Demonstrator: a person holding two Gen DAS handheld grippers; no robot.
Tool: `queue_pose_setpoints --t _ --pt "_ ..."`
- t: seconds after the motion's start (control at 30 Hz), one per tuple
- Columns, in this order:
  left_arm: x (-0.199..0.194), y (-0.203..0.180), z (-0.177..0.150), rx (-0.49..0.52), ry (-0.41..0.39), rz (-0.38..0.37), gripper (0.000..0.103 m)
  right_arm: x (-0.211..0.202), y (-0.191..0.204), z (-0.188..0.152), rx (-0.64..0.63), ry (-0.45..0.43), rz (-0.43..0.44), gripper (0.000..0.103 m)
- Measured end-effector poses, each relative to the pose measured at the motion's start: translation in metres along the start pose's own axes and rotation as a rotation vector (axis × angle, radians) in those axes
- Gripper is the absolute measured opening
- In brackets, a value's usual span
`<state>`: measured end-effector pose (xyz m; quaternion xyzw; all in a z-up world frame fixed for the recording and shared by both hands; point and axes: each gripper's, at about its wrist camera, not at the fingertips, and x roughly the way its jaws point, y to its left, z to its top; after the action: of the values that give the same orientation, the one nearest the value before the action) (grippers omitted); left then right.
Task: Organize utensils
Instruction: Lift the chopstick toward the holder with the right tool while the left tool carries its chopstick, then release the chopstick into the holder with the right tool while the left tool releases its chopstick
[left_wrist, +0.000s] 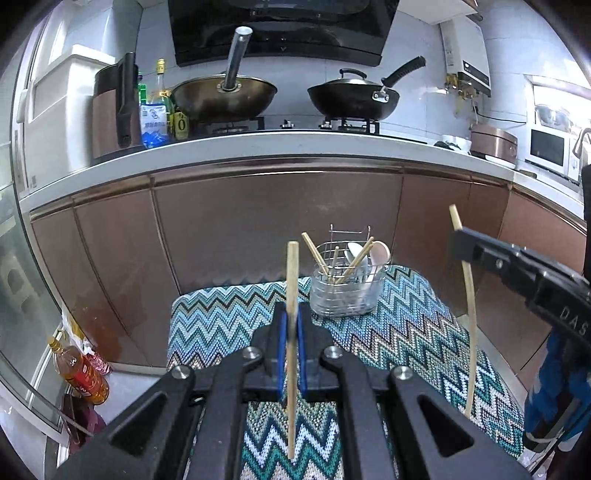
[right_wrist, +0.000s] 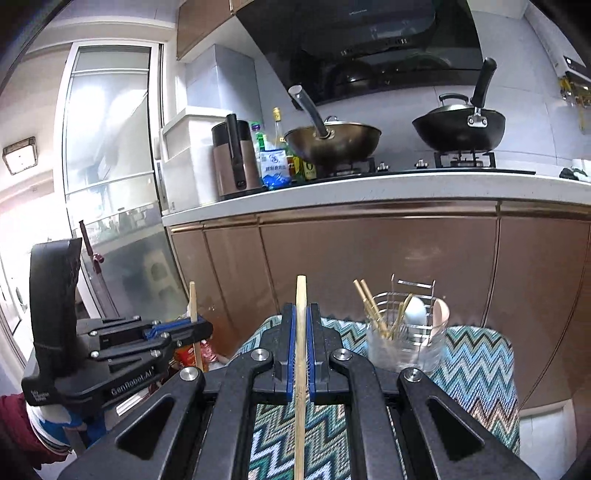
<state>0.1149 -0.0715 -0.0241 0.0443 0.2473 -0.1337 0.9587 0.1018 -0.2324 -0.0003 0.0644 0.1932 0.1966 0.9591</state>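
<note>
1. The left gripper (left_wrist: 291, 325) is clamped tight on a pale wooden chopstick (left_wrist: 292, 280), blue pads pinching it about midway, the stick standing nearly upright with its square top poking above the jaws.
2. The right gripper (right_wrist: 301, 325) does the same: jaws squeezed onto a second chopstick (right_wrist: 301, 295), straight, light bamboo, blunt tip up.
3. Both are held over the zigzag-patterned cloth (left_wrist: 406, 332), short of the utensil holder (left_wrist: 345, 295), which sits on the cloth's far end before the brown cabinet doors (left_wrist: 258, 229).
4. The holder is clear plastic with a wire rack; several chopsticks lean inside it beside pale spoons (left_wrist: 380, 254).
5. The lower ends of both held sticks run behind the gripper frames, and exactly how many spoons there are is hard to make out.
6. The left wrist view shows the right gripper's stick bowed by the lens; the right wrist view alone shows a red sleeve (right_wrist: 14, 424) at the left gripper's handle.
</note>
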Motion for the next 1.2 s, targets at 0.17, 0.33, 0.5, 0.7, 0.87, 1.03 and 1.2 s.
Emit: queue_pose_setpoints --t 0.17,0.33,0.5,0.7,0.87,1.03,1.2 --pt "0.019 -0.001 0.008 -0.012 0.013 -0.015 0.005 0.007 -0.013 0.014 -0.004 -0.027 -0.011 0.005" --pt "0.035 0.012 0.029 -0.076 -0.004 -0.055 0.005 0.018 -0.032 0.031 0.005 -0.069 -0.025 0.005" --pt "0.051 0.03 0.058 -0.163 -0.065 -0.115 0.005 0.032 -0.05 0.052 0.02 -0.122 -0.026 0.005" --pt "0.074 0.039 0.099 -0.247 -0.154 -0.191 0.005 0.058 -0.068 0.085 0.021 -0.243 -0.02 0.005" --pt "0.103 0.038 0.127 -0.288 -0.234 -0.21 0.005 0.089 -0.081 0.102 0.01 -0.329 -0.051 0.005" --pt "0.146 0.03 0.143 -0.315 -0.27 -0.205 0.005 0.126 -0.092 0.103 -0.003 -0.364 -0.105 0.005" --pt "0.184 0.024 0.143 -0.327 -0.284 -0.176 0.005 0.155 -0.109 0.096 0.011 -0.386 -0.152 0.005"
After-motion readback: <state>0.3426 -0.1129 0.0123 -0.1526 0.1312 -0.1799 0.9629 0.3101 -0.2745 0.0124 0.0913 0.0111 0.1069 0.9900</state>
